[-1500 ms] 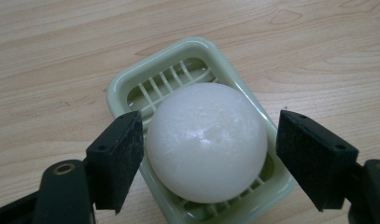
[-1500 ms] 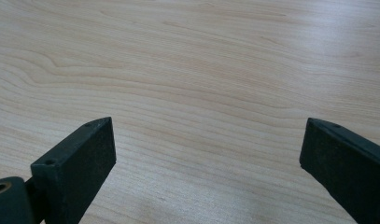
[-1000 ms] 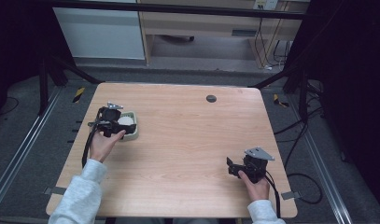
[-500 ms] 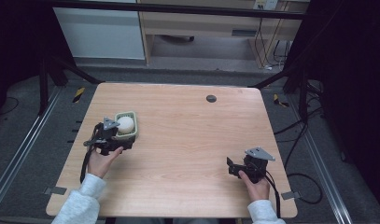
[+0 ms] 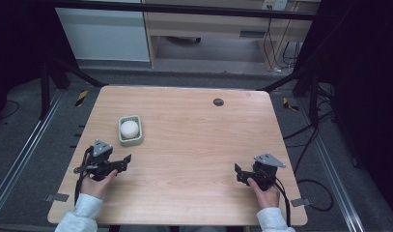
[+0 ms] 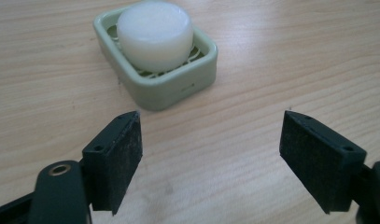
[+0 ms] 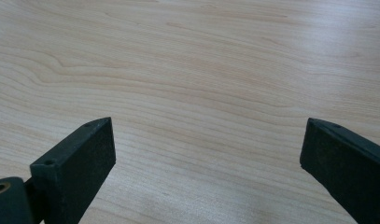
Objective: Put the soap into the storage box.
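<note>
A: Where's the soap dish point(image 5: 130, 130) now?

B: On the left half of the wooden table point(image 5: 194, 145), flat on the boards, with the round white soap bar point(image 5: 129, 127) sitting in it. In the left gripper view the pale green dish point(image 6: 155, 51) lies just beyond the jaws, untouched.

A: And a second ago?

B: The left gripper point(image 5: 118, 164) was right on the dish, farther up the table. Since then the dish has come toward the person and the gripper has pulled back off it. Its jaws stand spread wide with nothing between them. I'd judge the dish placed and let go.

A: The other hand?

B: The right gripper point(image 5: 240, 174) has kept its spot near the table's right front corner, jaws also wide apart over bare wood.

A: Anything else around?

B: A small dark round cap point(image 5: 218, 102) in the tabletop near the far edge. Beyond that, grey floor, a black frame, a white cabinet point(image 5: 102, 34) and loose cables point(image 5: 305, 140) on the right.
</note>
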{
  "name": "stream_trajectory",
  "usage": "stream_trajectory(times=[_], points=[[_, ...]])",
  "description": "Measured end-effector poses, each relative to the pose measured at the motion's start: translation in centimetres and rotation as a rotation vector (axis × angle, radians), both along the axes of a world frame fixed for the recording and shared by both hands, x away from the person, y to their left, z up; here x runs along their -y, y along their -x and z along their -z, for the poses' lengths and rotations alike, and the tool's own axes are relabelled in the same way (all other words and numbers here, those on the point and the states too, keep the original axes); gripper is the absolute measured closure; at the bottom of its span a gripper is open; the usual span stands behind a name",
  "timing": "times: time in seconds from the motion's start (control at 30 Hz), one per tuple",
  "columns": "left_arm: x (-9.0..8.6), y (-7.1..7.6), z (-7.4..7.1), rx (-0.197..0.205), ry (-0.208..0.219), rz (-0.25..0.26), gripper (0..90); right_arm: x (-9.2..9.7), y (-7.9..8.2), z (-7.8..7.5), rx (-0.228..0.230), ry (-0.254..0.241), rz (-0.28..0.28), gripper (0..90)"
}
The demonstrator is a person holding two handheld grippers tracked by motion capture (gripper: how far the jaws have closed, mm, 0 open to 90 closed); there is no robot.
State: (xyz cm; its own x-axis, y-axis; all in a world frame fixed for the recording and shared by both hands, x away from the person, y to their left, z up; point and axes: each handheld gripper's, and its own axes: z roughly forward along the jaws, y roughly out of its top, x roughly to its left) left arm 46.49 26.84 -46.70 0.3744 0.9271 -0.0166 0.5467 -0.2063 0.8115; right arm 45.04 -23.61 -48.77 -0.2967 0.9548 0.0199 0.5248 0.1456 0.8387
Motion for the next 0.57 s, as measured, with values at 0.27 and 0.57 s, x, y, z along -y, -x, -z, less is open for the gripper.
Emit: stream_trajectory(times=[0.27,0.57], points=[[-1.3,2.1,0.5,0.028,0.0,-0.005,21.4,0.0,0.1,0.0,-0.016,-0.009,-0.002,3.7],[-2.7,2.8,1.0,0.01,-0.002,-0.043,20.3,0.1,0.2,0.1,-0.021,-0.01,-0.003,3.7]])
